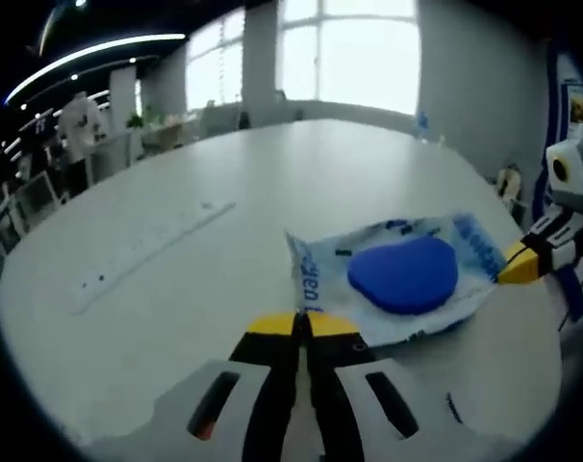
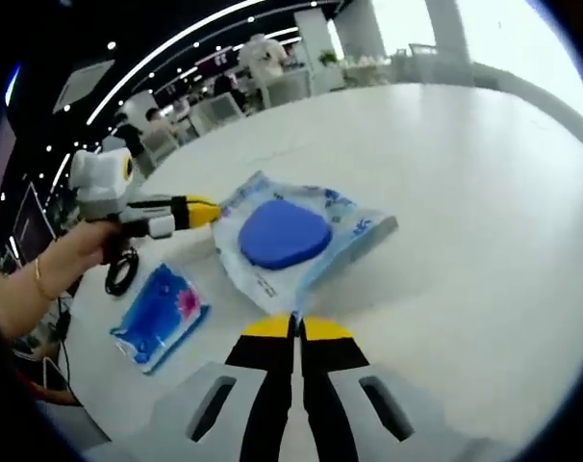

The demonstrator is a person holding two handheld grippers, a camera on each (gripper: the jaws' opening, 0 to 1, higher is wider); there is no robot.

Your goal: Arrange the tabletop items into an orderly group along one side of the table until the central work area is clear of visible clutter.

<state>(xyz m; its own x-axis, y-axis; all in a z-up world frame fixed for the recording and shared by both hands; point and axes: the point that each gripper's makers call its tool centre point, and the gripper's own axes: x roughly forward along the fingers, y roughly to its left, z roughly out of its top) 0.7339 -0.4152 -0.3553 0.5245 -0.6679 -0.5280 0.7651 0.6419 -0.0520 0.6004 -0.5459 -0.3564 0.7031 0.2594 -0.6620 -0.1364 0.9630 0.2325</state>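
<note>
Right gripper view: clear pouch (image 2: 301, 236) holding a blue pad (image 2: 283, 233) at frame centre on the white table (image 2: 465, 192), pinched at opposite edges by left gripper (image 2: 213, 212) and right gripper (image 2: 293, 322), both clamped together on it. Second blue packet (image 2: 160, 315) lower left, near the table edge. Grouping apparently barely begun.

Pouch (image 2: 290, 241) on table (image 2: 484, 192), 2nd packet (image 2: 160, 316) beside.

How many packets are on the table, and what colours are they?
Clear packet with a blue pad inside: 1
Blue packet with pink on it: 1
Total: 2 packets on the white table
</note>
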